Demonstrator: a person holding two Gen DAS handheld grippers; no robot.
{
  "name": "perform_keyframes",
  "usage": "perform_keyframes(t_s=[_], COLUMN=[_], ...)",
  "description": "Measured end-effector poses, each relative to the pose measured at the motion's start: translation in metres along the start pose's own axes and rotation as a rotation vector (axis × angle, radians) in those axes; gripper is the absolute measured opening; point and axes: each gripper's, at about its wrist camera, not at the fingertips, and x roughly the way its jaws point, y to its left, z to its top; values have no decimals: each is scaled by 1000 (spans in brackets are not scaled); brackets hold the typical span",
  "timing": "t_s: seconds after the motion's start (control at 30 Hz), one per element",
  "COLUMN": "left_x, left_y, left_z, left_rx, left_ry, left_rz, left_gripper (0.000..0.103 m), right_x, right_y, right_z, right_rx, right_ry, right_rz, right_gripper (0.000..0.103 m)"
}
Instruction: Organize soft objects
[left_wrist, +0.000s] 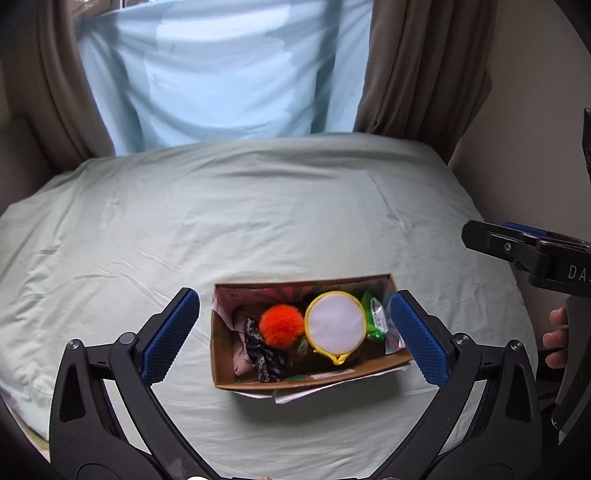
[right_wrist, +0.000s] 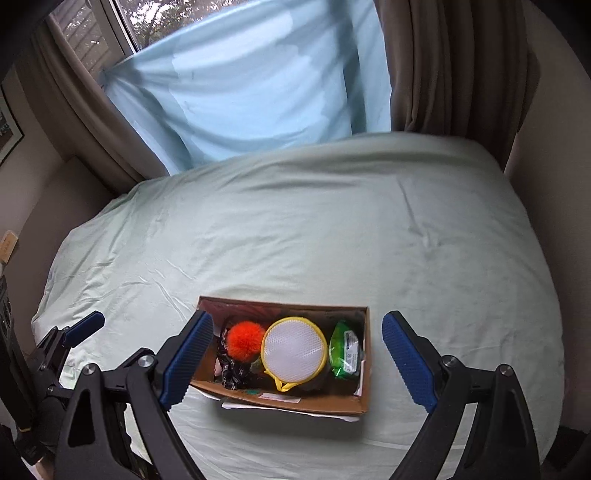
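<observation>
While both grippers hang spread and empty, open brown cardboard box of soft items sits between left gripper fingers; long axis crosswise; right gripper equally near, box off-centre toward its left finger.

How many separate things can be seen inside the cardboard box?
4 clearly: a dark patterned fabric at the left end, an orange pompom beside it, a yellow-rimmed mesh pouch in the middle, a green packet at the right. More may lie underneath.
</observation>
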Motion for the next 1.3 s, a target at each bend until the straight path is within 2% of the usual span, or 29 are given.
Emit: perform_keyframes(t_s=[0.17, 0.27, 0.4, 0.5, 0.63, 0.8, 1.3], left_x=[-77, -118, -150, -165, -176, -184, -192], left_y=[-27, -44, -59, -66, -73, -81, -92], left_z=[31, 43, 49, 46, 39, 29, 26], left_rx=[-14, -23, -25, -40, -46, -50, -24], left_ry=[-160, -255, -323, -346, -368, -389, -414], left_rz=[43, 57, 63, 45, 42, 44, 42], left_gripper=[103, 103, 103, 103, 103, 103, 103], right_x=[-87, -125, -166, -187, -205, -215, -219], right_y=[-12, -16, -18, -19, -19, -22, -27], right_z=[14, 16, 13, 7, -5, -13, -18], right_rx=[-20, -45, -63, -67, -82, -83, -84], right_ry=[-159, -231, -317, -383, -451, -495, -525], right_rz=[-33, -54, -70, -93, -125, -150, -162], right_gripper=[91, 91, 91, 91, 91, 91, 91])
